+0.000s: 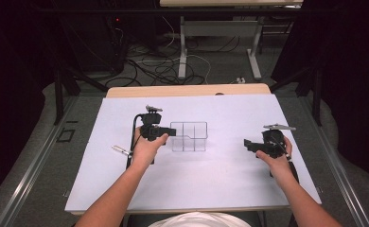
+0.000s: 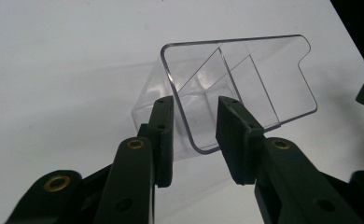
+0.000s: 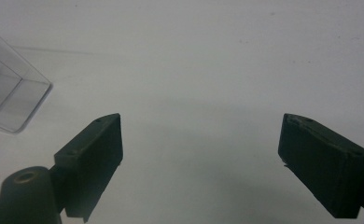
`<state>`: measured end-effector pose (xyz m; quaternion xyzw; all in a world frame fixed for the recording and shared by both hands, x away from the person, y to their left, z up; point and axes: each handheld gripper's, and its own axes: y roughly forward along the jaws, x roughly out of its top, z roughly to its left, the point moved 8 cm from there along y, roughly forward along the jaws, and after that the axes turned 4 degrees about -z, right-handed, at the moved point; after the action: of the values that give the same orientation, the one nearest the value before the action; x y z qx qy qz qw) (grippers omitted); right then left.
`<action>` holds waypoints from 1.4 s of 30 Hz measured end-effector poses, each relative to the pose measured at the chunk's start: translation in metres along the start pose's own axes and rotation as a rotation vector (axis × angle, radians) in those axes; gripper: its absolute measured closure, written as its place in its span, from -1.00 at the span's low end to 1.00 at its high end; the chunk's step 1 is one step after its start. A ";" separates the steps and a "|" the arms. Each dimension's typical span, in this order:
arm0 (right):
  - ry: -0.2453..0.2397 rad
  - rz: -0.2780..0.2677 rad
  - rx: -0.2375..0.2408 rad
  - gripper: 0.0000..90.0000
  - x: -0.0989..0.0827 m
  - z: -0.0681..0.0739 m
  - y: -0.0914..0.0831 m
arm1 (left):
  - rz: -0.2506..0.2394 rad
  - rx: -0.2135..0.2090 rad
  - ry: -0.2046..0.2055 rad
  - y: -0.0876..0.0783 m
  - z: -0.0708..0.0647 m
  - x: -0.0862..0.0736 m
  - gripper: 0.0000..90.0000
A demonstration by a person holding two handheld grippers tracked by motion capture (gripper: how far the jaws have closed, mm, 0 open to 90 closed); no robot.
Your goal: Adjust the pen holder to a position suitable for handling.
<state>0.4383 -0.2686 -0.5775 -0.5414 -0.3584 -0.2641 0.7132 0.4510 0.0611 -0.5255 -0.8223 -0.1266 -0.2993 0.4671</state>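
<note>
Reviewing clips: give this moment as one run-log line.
left gripper: open, jaws astride clear divided box wall | right gripper: open, nothing between | table: white

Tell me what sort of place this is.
Probably a lab or recording workspace, not a home. A white-covered table stands in a dark room, loose cables sprawl on the floor behind it beside a desk frame, and the sole item in use is a clear plastic divided organizer.

clear tray cut by left edge
</note>
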 end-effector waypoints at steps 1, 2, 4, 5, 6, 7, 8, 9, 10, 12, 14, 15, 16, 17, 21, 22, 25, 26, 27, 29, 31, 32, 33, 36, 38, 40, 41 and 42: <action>0.002 0.001 0.000 -0.70 0.000 0.000 0.000 | -0.001 -0.001 -0.002 0.000 -0.001 0.000 0.50; 0.002 0.002 0.001 -0.70 0.000 0.000 0.000 | 0.003 0.002 0.004 0.000 -0.002 -0.001 0.50; 0.000 0.003 0.001 -0.70 0.000 0.000 0.000 | 0.007 -0.015 0.009 -0.001 -0.006 -0.002 0.49; -0.002 0.004 0.002 -0.70 0.000 0.000 0.000 | 0.007 -0.022 0.006 -0.001 -0.007 -0.003 0.49; -0.003 0.003 0.002 -0.70 -0.001 0.000 0.000 | 0.007 -0.025 0.003 -0.001 -0.009 -0.003 0.47; -0.003 0.004 0.002 -0.70 -0.001 0.000 0.000 | 0.008 -0.024 0.005 -0.002 -0.009 -0.004 0.45; -0.003 0.004 0.002 -0.70 -0.001 0.000 0.000 | 0.009 -0.023 0.014 -0.002 -0.009 -0.004 0.44; -0.005 0.003 0.002 -0.69 -0.001 0.000 0.001 | 0.008 -0.024 0.016 -0.003 -0.009 -0.004 0.44; -0.005 0.003 0.002 -0.69 -0.001 0.000 0.001 | 0.008 -0.027 0.015 -0.002 -0.009 -0.004 0.44; -0.006 0.003 0.003 -0.69 -0.001 0.000 0.001 | 0.011 -0.033 0.019 -0.002 -0.009 -0.003 0.44; -0.004 0.003 0.003 -0.69 -0.001 0.000 0.000 | 0.010 -0.038 0.014 -0.002 -0.008 -0.003 0.44; -0.005 0.003 0.002 -0.69 -0.001 0.000 0.000 | 0.011 -0.032 0.020 -0.002 -0.008 -0.003 0.43; -0.003 0.004 0.002 -0.69 -0.001 0.000 0.000 | 0.009 -0.023 0.028 -0.002 -0.007 -0.003 0.41; -0.002 0.004 0.002 -0.69 -0.001 0.000 0.000 | 0.007 -0.017 0.035 -0.002 -0.007 -0.003 0.39; 0.003 0.002 0.002 -0.69 0.000 0.000 0.000 | -0.004 -0.009 0.032 -0.005 -0.004 -0.002 0.34; 0.003 0.002 0.002 -0.69 0.000 0.000 0.000 | -0.002 -0.008 0.038 -0.007 -0.002 -0.002 0.34; 0.002 -0.002 0.001 -0.69 0.000 0.000 0.000 | -0.012 -0.003 0.044 -0.011 0.002 0.000 0.30; 0.002 -0.001 0.000 -0.69 0.000 0.000 0.000 | -0.015 0.004 0.041 -0.012 0.003 0.000 0.27; 0.002 -0.001 0.000 -0.69 0.000 0.000 0.000 | -0.024 0.006 0.039 -0.013 0.005 0.001 0.27; 0.003 0.000 0.001 -0.69 0.000 0.000 0.000 | -0.029 0.008 0.038 -0.016 0.009 0.002 0.23; 0.002 0.000 0.001 -0.69 0.000 0.000 0.000 | -0.031 0.012 0.038 -0.018 0.013 0.002 0.20; 0.003 0.000 0.001 -0.69 0.000 0.000 0.000 | -0.039 0.015 0.027 -0.019 0.014 0.003 0.18; 0.002 0.000 0.001 -0.69 0.000 0.000 -0.001 | -0.042 0.014 0.034 -0.020 0.016 0.003 0.16; 0.003 -0.001 0.000 -0.69 0.000 0.000 0.000 | -0.034 0.015 0.021 -0.023 0.021 0.002 0.09; 0.002 0.000 0.000 -0.69 0.000 0.000 0.000 | -0.039 0.020 0.019 -0.024 0.025 0.002 0.05; 0.000 -0.001 -0.001 -0.69 0.000 0.000 0.000 | -0.040 0.024 0.024 -0.025 0.029 0.002 0.01; -0.002 0.000 0.000 -0.69 0.000 0.000 0.000 | -0.040 0.027 0.033 -0.026 0.031 0.003 -0.01; -0.002 0.000 0.000 -0.69 0.000 0.000 0.000 | -0.032 0.024 0.029 -0.028 0.033 0.002 -0.01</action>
<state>0.4386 -0.2689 -0.5773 -0.5416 -0.3593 -0.2635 0.7129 0.4517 0.1035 -0.5174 -0.8101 -0.1366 -0.3168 0.4740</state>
